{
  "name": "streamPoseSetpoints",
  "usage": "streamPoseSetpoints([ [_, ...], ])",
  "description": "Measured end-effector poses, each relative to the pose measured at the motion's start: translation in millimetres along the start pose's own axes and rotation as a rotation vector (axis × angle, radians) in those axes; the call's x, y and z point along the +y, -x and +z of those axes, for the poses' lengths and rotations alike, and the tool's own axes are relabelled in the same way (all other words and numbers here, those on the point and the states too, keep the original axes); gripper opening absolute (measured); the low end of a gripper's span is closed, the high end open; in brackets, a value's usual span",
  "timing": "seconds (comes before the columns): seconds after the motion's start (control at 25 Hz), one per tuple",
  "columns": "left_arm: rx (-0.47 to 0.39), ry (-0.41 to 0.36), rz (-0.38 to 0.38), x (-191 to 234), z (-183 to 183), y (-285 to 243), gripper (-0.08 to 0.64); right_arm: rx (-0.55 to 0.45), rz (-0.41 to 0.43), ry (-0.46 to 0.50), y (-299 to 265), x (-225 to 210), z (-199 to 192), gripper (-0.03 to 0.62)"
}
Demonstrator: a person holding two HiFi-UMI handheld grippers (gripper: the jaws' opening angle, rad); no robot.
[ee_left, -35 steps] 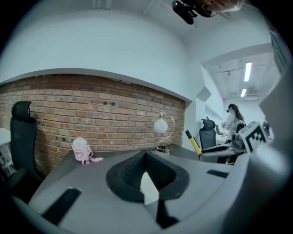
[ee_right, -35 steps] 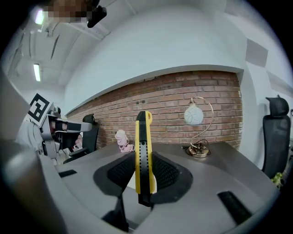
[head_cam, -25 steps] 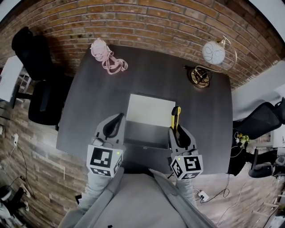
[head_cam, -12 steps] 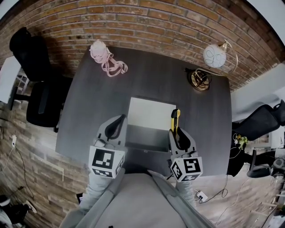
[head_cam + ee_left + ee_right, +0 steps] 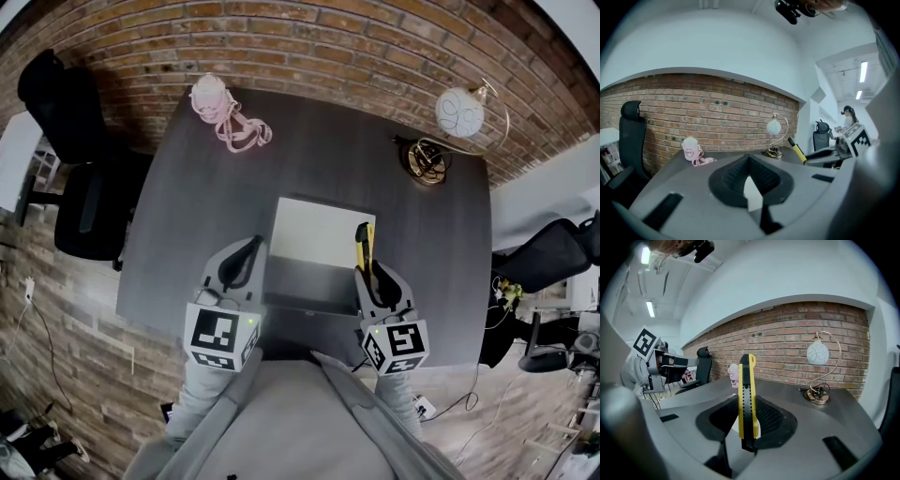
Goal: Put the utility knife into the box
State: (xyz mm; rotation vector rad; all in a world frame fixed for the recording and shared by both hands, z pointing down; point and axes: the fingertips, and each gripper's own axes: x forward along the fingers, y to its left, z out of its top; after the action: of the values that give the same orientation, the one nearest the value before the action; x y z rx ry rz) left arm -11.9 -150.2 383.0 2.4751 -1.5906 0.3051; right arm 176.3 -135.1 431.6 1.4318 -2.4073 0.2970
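Plainly, the right gripper [image 5: 368, 270] has its jaws clamped on the yellow-and-black plastic utility knife [image 5: 363, 242]. The head view places that knife above the right-hand edge of the shallow open box [image 5: 314, 228], which is white in its far half and grey in its near half, on the dark grey table [image 5: 187, 206]. Only the right gripper view confirms the hold: the knife [image 5: 746, 394] stands on edge between the ribbed black pads [image 5: 771, 420], projecting forward. The left gripper [image 5: 251, 247] sits at the box's left edge. Its own view shows its jaws pressed together at the tips with nothing between them, and also catches the knife's yellow end [image 5: 797, 151] from the side. Beyond the box stand a pink strapped pouch [image 5: 221, 111] to the far left and a globe lamp on a brass base [image 5: 458, 111] to the far right.
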Motion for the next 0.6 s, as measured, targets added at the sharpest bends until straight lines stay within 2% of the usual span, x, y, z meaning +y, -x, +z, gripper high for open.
streamPoseSetpoints([
  [0.2, 0.019, 0.009, -0.004, 0.9, -9.5, -1.3, 0.018, 0.058, 0.039, 0.047, -8.5, 3.1, -14.6, 0.127],
  [0.44, 0.041, 0.024, -0.014, -1.6, -21.8, -3.1, 0.018, 0.133, 0.105, 0.172, -16.0, 14.4, -32.9, 0.127],
  [0.6, 0.052, 0.035, -0.014, -0.8, -29.4, -4.4, 0.018, 0.178, 0.159, 0.223, -22.7, 22.2, -49.1, 0.127],
])
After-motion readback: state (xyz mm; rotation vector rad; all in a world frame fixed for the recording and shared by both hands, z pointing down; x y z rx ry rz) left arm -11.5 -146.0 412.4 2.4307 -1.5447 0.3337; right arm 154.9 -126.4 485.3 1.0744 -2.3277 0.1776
